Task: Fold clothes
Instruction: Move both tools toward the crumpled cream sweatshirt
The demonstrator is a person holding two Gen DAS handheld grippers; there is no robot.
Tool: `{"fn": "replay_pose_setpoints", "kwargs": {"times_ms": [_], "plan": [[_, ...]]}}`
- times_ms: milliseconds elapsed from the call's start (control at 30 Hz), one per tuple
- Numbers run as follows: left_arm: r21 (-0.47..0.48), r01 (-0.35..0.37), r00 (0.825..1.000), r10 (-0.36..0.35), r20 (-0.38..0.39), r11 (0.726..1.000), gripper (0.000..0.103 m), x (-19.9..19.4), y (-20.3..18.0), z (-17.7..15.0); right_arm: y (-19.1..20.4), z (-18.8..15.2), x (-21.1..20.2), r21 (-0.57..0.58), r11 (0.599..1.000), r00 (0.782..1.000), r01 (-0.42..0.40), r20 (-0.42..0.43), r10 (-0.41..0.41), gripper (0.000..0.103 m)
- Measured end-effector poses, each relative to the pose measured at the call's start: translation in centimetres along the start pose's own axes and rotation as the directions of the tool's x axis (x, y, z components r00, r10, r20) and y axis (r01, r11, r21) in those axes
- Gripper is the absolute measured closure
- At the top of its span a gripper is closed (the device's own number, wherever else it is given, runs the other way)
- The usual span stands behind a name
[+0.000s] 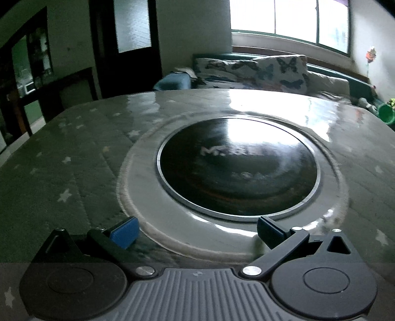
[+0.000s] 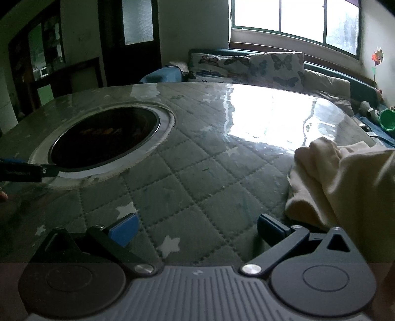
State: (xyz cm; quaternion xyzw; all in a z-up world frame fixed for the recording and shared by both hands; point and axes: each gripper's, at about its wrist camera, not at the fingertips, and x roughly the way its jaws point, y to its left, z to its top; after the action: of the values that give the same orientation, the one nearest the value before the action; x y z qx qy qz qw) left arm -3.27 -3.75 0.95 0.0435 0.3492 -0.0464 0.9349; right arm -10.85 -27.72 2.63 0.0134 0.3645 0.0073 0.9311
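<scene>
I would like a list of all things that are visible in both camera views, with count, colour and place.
Cloth: one, cream, crumpled at the table's right edge, just beyond the right gripper.
Table cover: one, grey-green quilted with pale stars, under glossy film.
Round plate: one, black with a metal ring, set into the table's middle.
Cushions: at least two, butterfly print, on the sofa behind the table.
Window: one, bright, above the sofa.
Door: one, dark with frosted pane, back wall.
Green object: one, far right; kind unclear.
Pinwheel: one, colourful, right wall.
Left gripper: open, empty, before the plate.
Right gripper: open, empty.
</scene>
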Motion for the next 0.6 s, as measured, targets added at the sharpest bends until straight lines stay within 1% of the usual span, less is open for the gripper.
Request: {"fn": "replay_pose_setpoints", "kwargs": {"times_ms": [233,333,600], "plan": [[0.016,0.058,0.998,-0.058,-0.014,0.998,0.0,-0.8,-1.4,-0.4,-0.1,-0.6,-1.7,-0.002,1.0,1.0,0.002,0.024,-0.002,0.0],[0.044,0.07,0.998,-0.07,-0.011,0.997,0.0,-1.4,-2.2,-0.7,-0.1,-0.9,-2.3,-0.006,1.0,1.0,0.004,0.03,-0.004,0.0],[0.088,0.153,0.988,-0.153,-0.013,0.984,0.0,-3.0,-4.4,-1.1,-0.3,-1.8,-3.8,0.002,1.0,0.999,0.01,0.034,-0.01,0.0]]}}
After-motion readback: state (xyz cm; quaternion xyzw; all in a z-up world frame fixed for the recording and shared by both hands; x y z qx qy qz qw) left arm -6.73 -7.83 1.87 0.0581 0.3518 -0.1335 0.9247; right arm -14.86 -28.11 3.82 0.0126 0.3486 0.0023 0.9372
